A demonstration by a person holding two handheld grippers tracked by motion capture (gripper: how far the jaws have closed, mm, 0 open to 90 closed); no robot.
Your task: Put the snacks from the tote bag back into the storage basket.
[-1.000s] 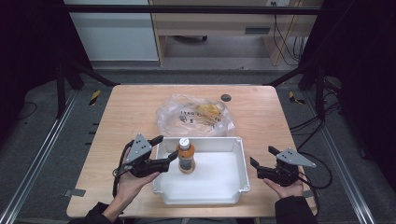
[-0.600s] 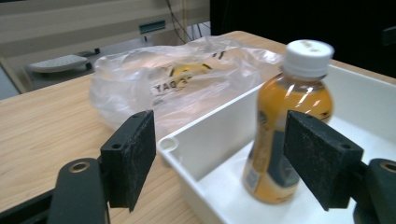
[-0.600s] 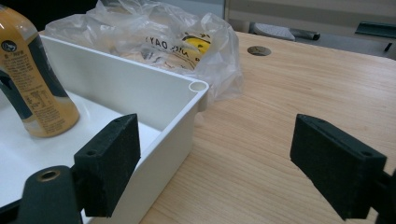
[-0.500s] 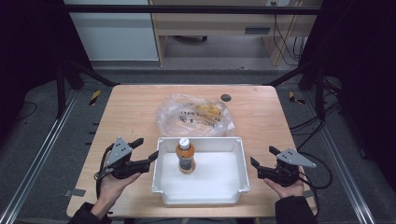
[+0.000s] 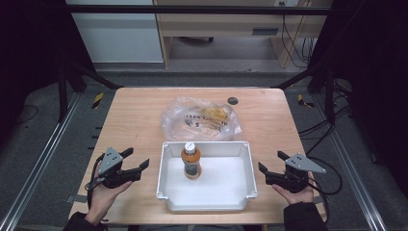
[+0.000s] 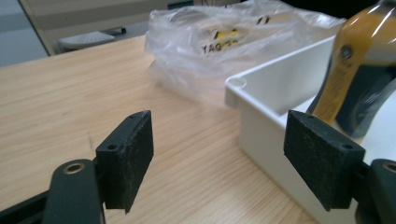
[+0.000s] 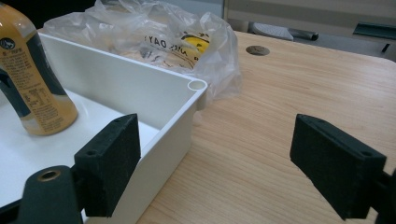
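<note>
An orange drink bottle point(image 5: 191, 161) with a white cap stands upright in the white tray point(image 5: 226, 198) at the table's front middle. It also appears as the bottle point(image 6: 359, 79) past the tray wall point(image 6: 275, 84) and as the bottle point(image 7: 30, 84) inside the tray wall point(image 7: 140, 88). My left gripper point(image 5: 137, 160) rests open on the table left of the tray, jaws wide apart around nothing point(image 6: 219, 158). My right gripper point(image 5: 270, 162) stands open to the tray's right, holding nothing point(image 7: 233, 163).
A crumpled clear plastic bag point(image 5: 199, 118) with yellow items inside lies just behind the tray, also seen as the bag point(image 6: 224, 42) and the bag point(image 7: 154, 32). A small dark round disc point(image 5: 233, 100) sits near the table's far edge. Bare wood lies on either side.
My left gripper has let go of the bottle and drawn back to the left, out of the tray, to rest beside it. The bottle stays upright. The right gripper has not moved.
</note>
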